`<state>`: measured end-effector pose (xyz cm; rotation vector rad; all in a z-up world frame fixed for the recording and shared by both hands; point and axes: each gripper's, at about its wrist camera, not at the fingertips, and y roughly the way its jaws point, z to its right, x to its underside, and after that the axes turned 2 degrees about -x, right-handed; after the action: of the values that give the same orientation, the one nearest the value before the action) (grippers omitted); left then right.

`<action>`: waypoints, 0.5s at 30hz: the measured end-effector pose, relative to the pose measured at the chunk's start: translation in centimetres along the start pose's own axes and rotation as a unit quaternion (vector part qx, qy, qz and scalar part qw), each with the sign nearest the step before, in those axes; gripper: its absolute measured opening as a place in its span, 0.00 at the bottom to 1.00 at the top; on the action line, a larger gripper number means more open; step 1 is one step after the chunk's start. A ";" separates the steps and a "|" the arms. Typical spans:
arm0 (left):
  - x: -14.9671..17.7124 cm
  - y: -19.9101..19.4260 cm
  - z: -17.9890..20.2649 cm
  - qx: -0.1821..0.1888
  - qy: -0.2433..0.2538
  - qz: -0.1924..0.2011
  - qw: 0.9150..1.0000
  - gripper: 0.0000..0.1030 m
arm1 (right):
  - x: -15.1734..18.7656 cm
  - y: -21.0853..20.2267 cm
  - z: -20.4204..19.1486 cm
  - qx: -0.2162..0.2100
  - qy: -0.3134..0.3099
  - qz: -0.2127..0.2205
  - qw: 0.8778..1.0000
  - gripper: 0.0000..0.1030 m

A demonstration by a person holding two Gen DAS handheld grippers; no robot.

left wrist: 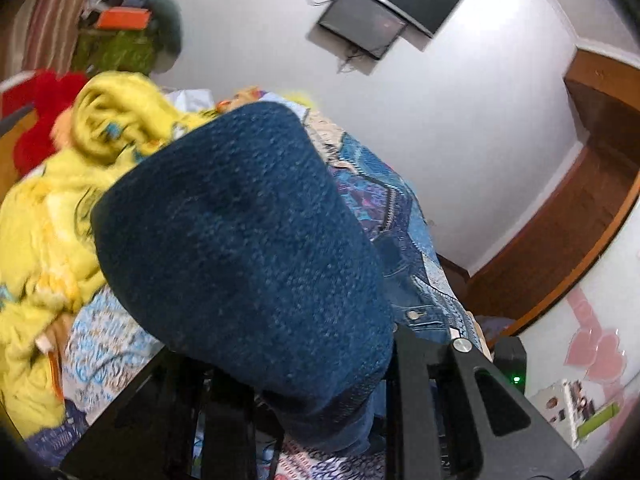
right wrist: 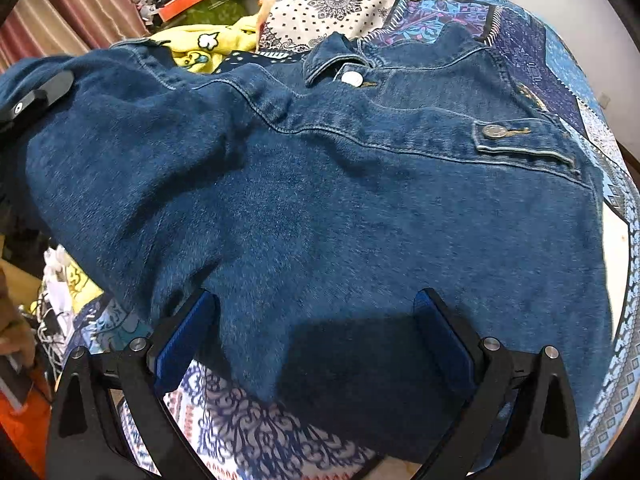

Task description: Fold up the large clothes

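One garment: denim jacket (right wrist: 340, 200), dark blue, spread front-up over the patterned bedspread (right wrist: 532, 52) on the bed.
Jacket axis: collar (right wrist: 332, 60) toward the far end of the bed, hem toward the right camera; long axis running away from that camera.
Jacket details: metal button (right wrist: 352, 78) at the collar, second button (right wrist: 493, 131) on the chest pocket flap; no readable brand or label.
Lifted part: left side of the jacket, raised off the bed and bulging right in front of the left camera (left wrist: 248, 248).
Left gripper (right wrist: 36, 100): seen in the right view at the jacket's left edge, tilted upward toward wall and ceiling; fingers clamped on a fold of denim.
Right gripper (right wrist: 316, 344): low over the hem, pointing along the jacket toward the collar; blue-padded fingers (right wrist: 184, 340) spread wide, denim lying between them, not pinched.
Beside the jacket: yellow cartoon-print blanket (left wrist: 60, 200), bunched to the left; writing not legible.
Beyond: red fabric (left wrist: 40, 120), striped curtain (right wrist: 60, 4), orange box (right wrist: 184, 2).
Wall: dark screen (left wrist: 364, 20) mounted high, wooden door frame (left wrist: 580, 200) to the right.
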<state>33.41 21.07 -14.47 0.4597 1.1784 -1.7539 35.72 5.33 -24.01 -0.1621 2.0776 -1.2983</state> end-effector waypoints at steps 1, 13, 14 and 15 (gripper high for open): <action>-0.4 0.2 1.5 0.003 0.018 0.000 1.000 0.21 | 0.2 -0.9 0.7 0.002 0.012 0.011 1.000 0.96; 9.3 6.9 21.1 0.086 0.253 -0.100 0.958 0.21 | 8.9 -15.0 10.8 0.127 0.145 0.128 0.973 0.97; 11.1 8.1 21.8 0.091 0.267 -0.132 0.950 0.21 | 9.8 -16.0 11.8 0.144 0.158 0.128 0.969 0.97; 12.5 9.0 22.1 0.090 0.275 -0.156 0.944 0.21 | 10.4 -16.6 12.8 0.158 0.168 0.129 0.964 0.97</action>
<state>39.04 -5.03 -17.79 0.9629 1.5471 -2.0911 31.48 -17.03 -18.57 0.4857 2.0376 -1.5488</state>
